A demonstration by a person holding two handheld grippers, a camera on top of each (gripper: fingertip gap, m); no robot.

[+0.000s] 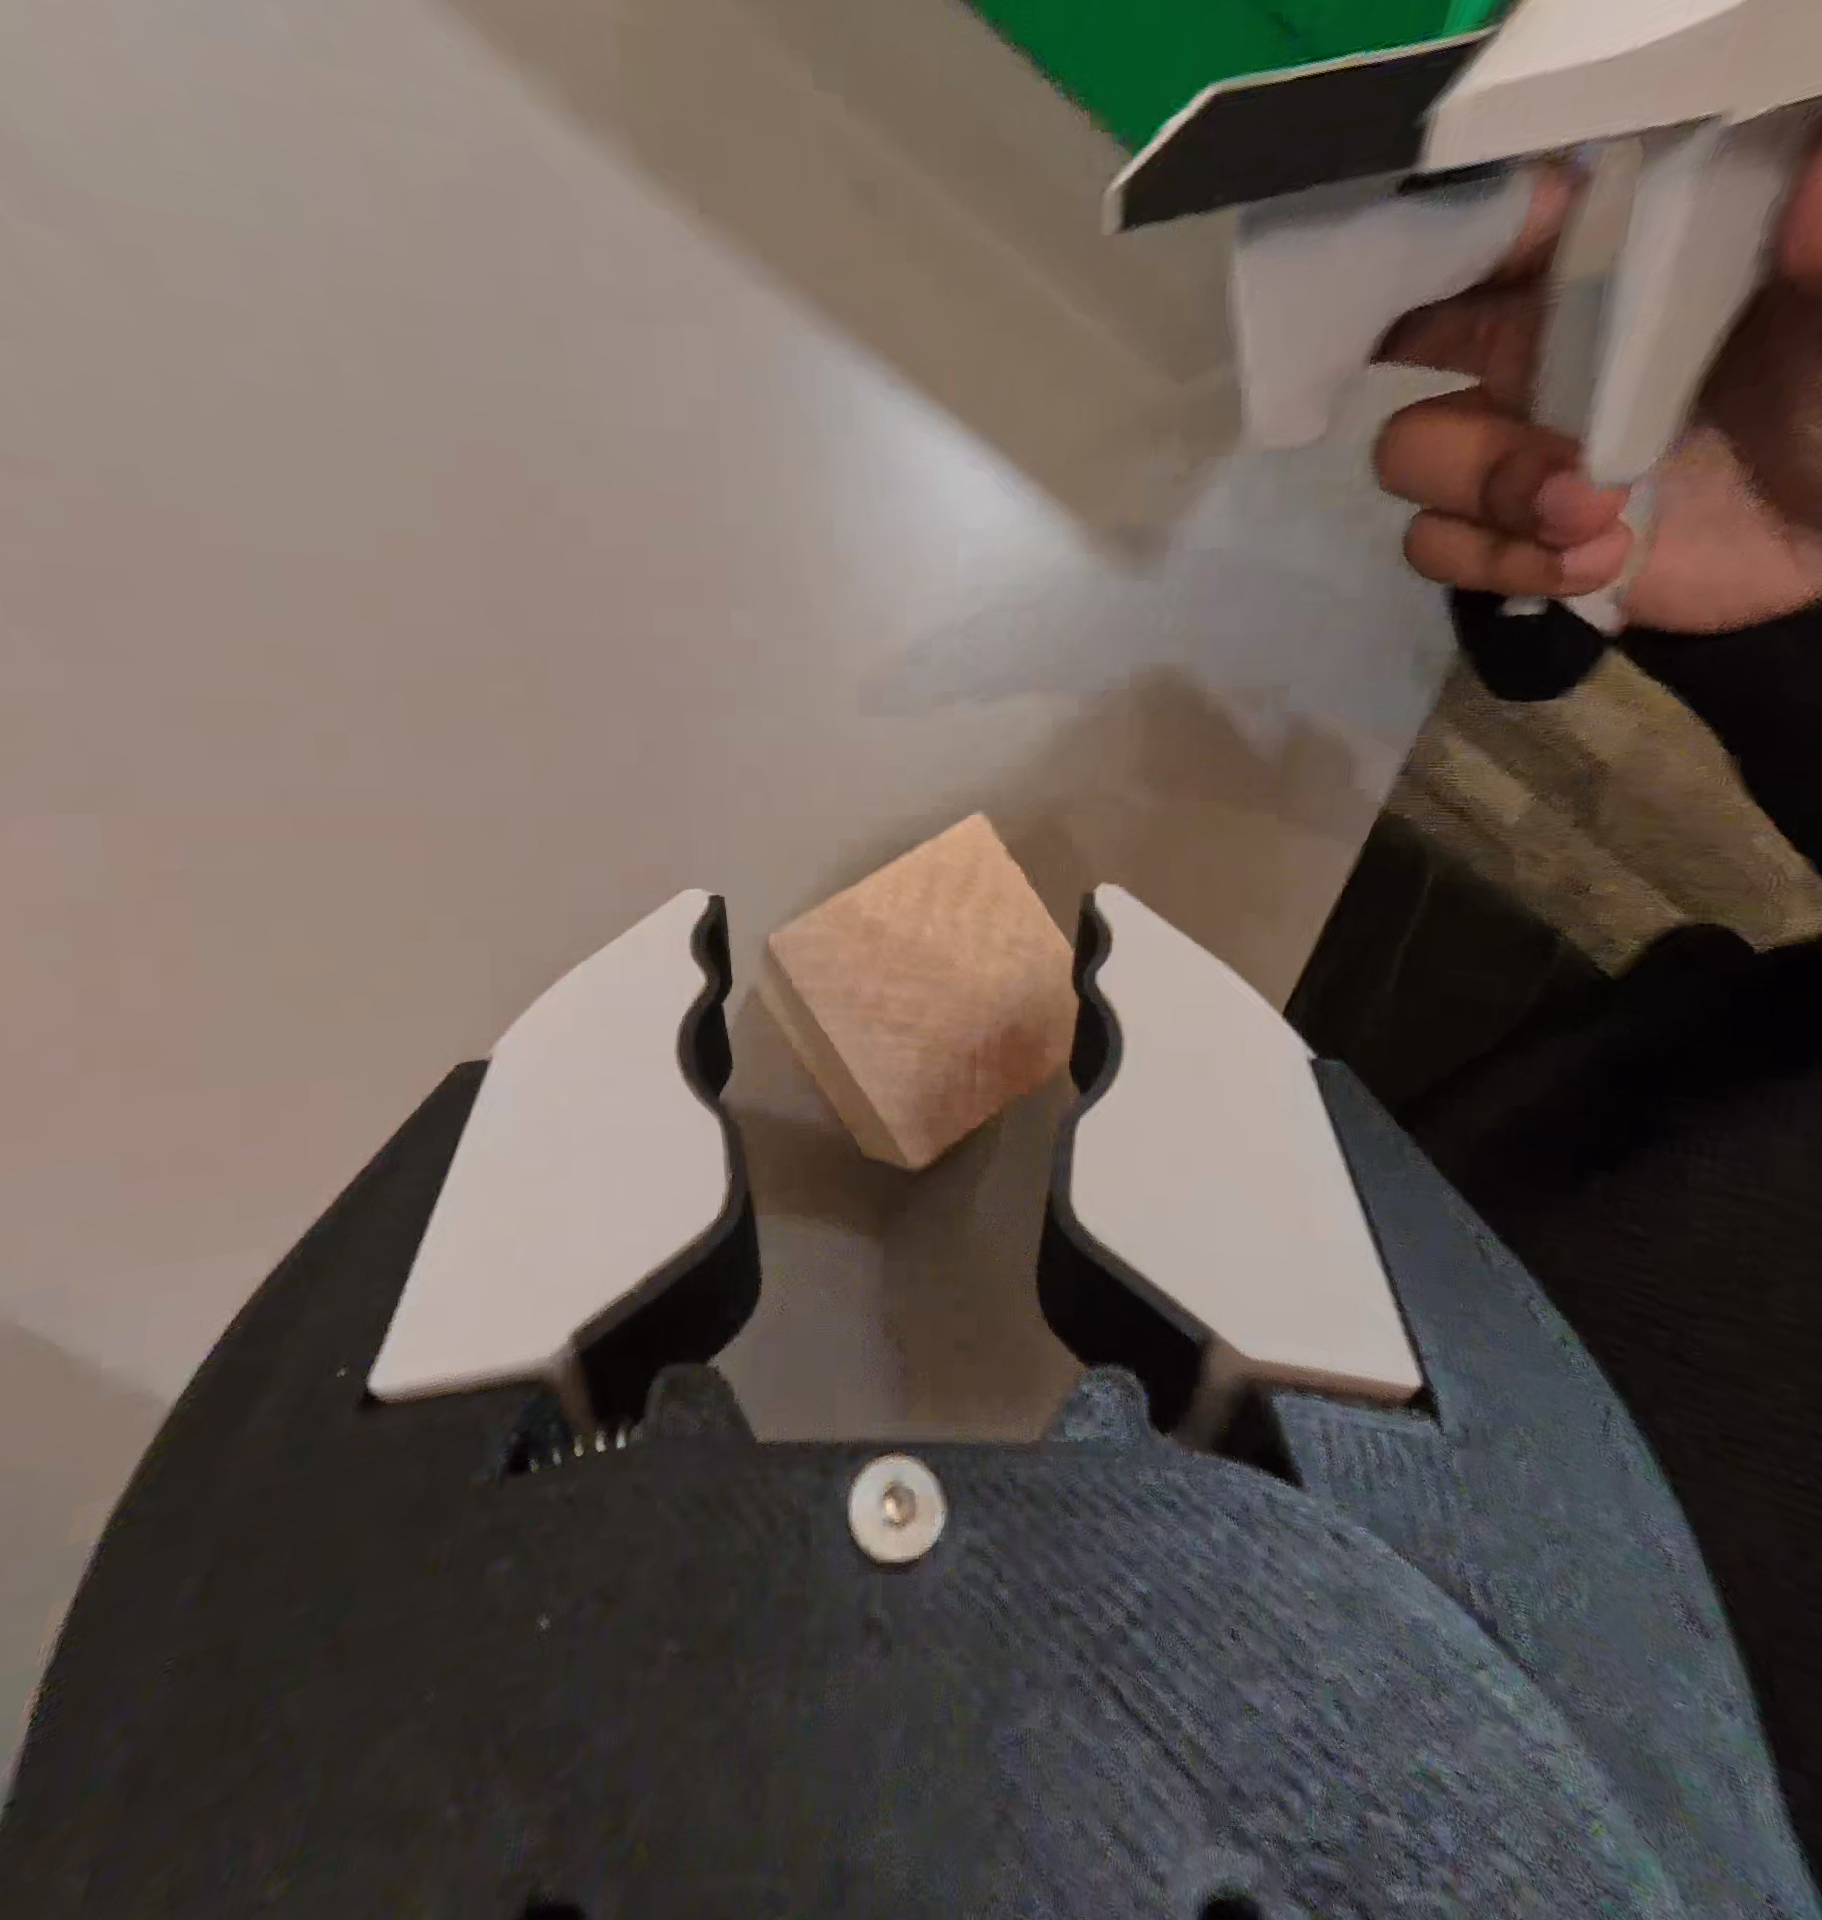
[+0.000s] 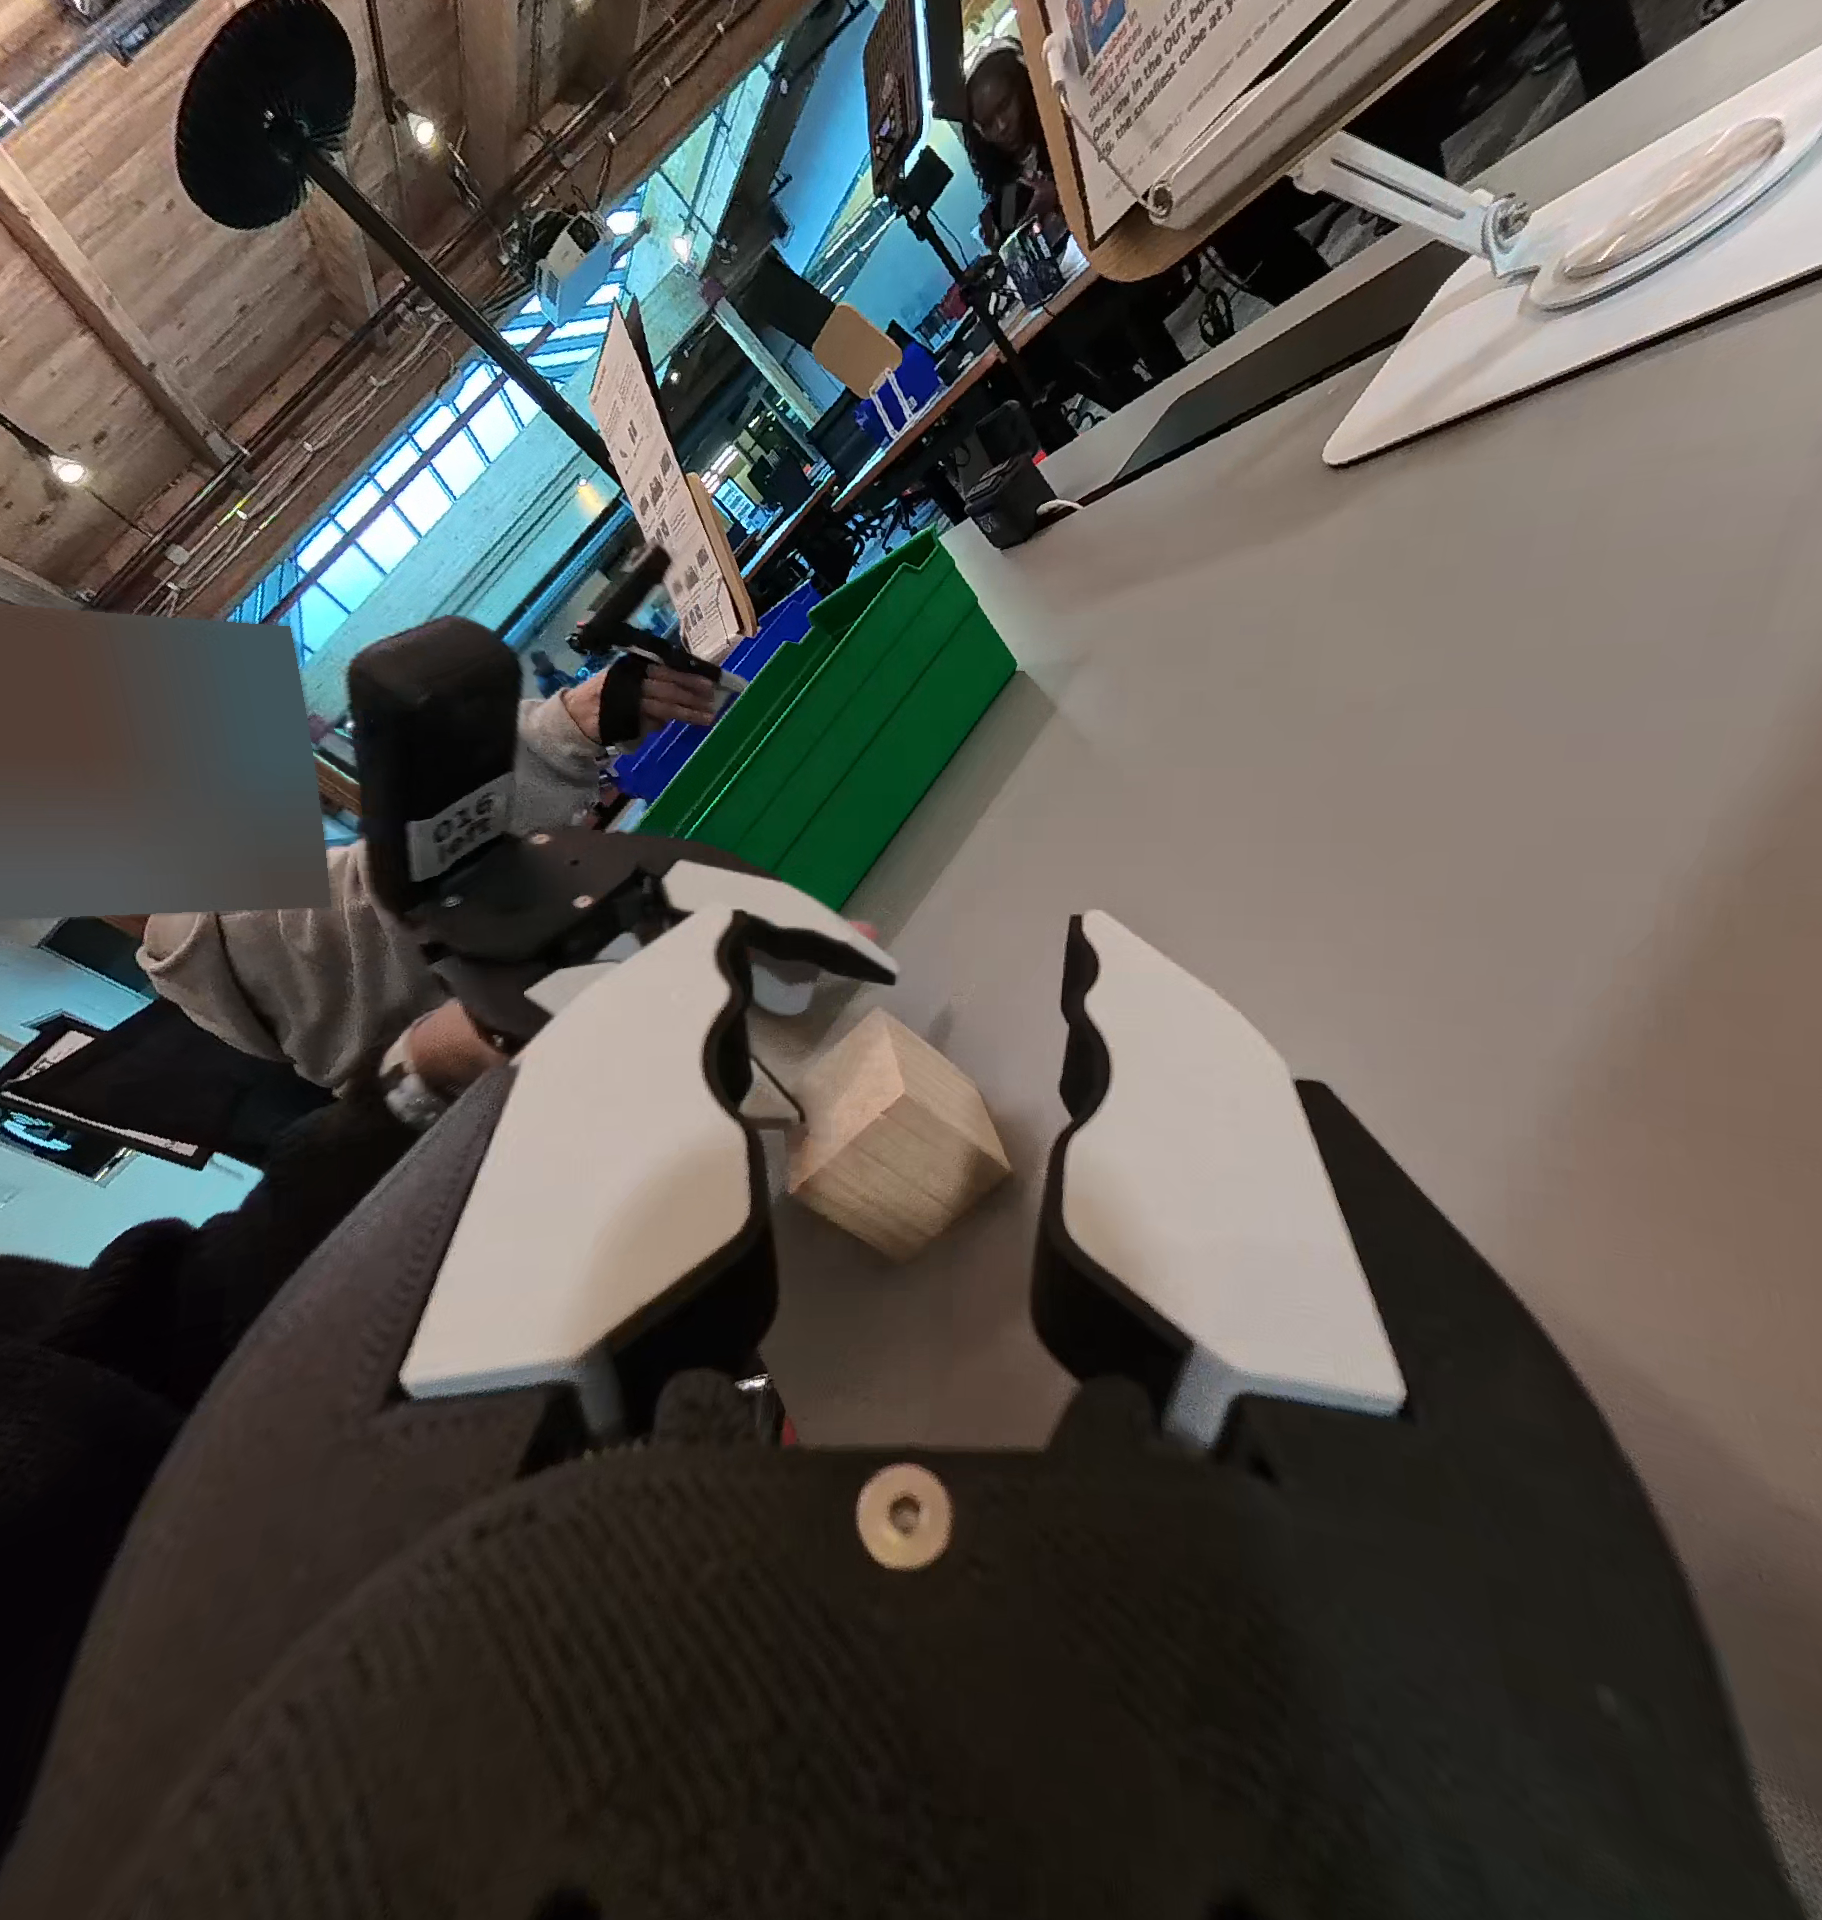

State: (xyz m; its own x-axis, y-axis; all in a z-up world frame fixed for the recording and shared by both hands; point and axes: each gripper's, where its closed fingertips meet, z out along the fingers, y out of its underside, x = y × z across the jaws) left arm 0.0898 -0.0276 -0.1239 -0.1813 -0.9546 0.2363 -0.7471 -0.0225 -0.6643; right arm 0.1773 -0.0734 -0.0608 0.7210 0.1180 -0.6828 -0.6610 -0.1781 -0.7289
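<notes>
Wooden cube (image 1: 922, 1013) sits on the grey surface (image 1: 367, 520), between the spread fingers of the left gripper (image 1: 902, 966); contact unclear. Right gripper (image 2: 902, 997) fingers also spread, empty, just short of it. Likely light, rigid, smooth-faced: take opposite flat faces. No long axis; a corner points toward the left camera.

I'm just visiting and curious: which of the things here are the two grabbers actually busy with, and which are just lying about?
In use:
- wooden block, on the grey table
- left gripper, open, fingers either side of the block
- right gripper, open, close to the block

Lying about:
- green bin
- blue bin behind it
- white board with a stand
</notes>
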